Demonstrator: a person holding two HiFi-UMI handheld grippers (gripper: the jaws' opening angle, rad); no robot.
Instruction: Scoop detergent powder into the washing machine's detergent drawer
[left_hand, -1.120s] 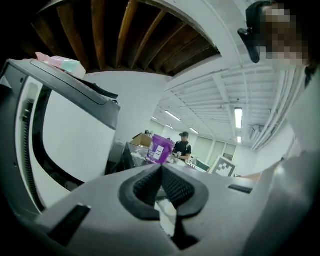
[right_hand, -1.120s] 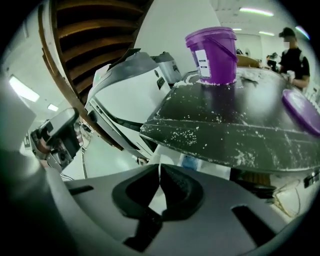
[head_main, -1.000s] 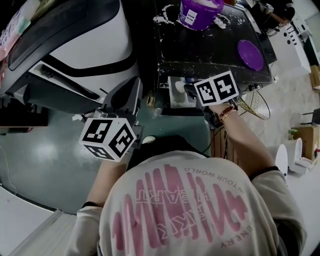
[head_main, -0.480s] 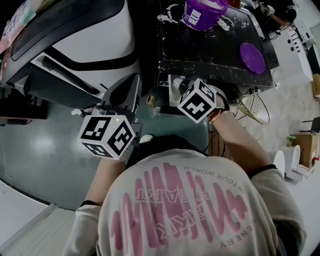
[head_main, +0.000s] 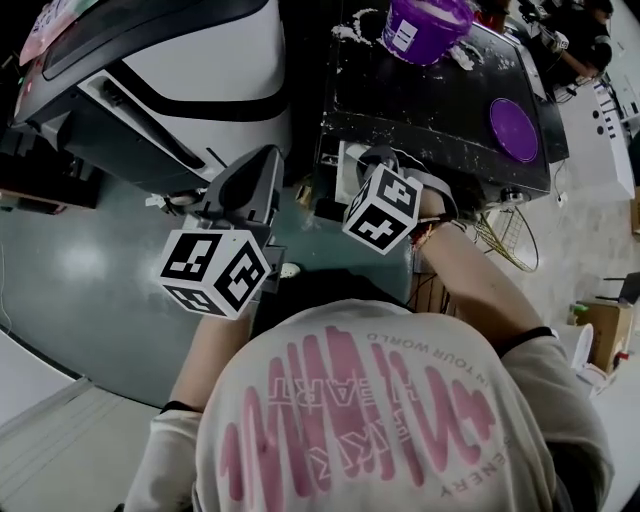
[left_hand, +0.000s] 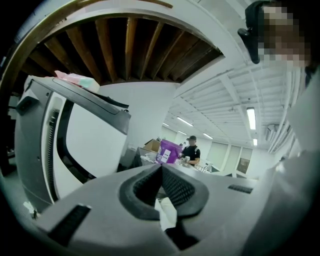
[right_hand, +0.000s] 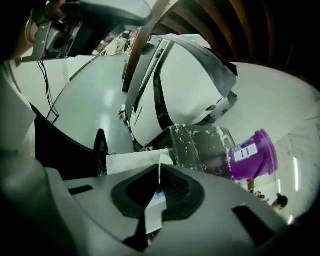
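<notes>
The white washing machine (head_main: 200, 70) fills the upper left. Its white detergent drawer (head_main: 347, 165) sticks out beside a powder-dusted black table (head_main: 430, 100). On the table's far edge stands the purple detergent tub (head_main: 425, 25), and its purple lid (head_main: 515, 130) lies to the right. My right gripper (head_main: 372, 165) tilts down over the drawer, shut on a thin white scoop handle (right_hand: 152, 212). The jaws hide the scoop's bowl. My left gripper (head_main: 266, 158) hangs in front of the machine, left of the drawer. Its jaws (left_hand: 161, 167) are shut with nothing in them.
A wire basket (head_main: 500, 225) hangs off the table's near right corner. A cardboard box (head_main: 600, 335) stands on the floor at the right. Green floor (head_main: 90, 280) spreads out to the left. A person (left_hand: 191, 150) stands far off behind the table.
My right gripper has rolled over, turning its marker cube, and shifted slightly left over the drawer. The left gripper has barely moved.
</notes>
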